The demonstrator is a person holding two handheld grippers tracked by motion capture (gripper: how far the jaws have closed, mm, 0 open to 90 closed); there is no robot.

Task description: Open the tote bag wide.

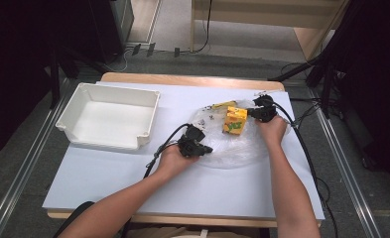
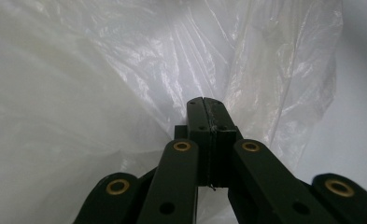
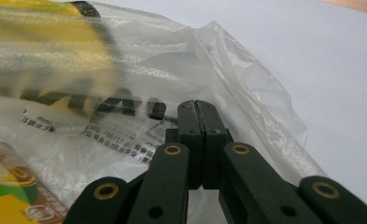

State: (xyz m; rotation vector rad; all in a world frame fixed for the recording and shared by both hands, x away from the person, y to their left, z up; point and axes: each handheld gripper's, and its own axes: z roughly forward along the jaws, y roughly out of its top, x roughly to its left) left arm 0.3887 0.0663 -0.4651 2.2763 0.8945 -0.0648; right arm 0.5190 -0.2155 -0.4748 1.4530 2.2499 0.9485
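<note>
Jaws of our left gripper (image 2: 203,103) are pressed flat together, pinching a fold of the clear plastic bag (image 2: 139,70) at its near edge. Our right gripper (image 3: 196,106) is likewise closed tight on the bag's film at the far side, beside the yellow carton (image 1: 235,120) lying inside the plastic. In the high view we hold the left gripper (image 1: 206,148) and the right gripper (image 1: 252,113) at opposite edges of the bag (image 1: 232,148), which rests crumpled on the white table sheet (image 1: 108,173). A white tray (image 1: 108,119) sits well apart to the left.
</note>
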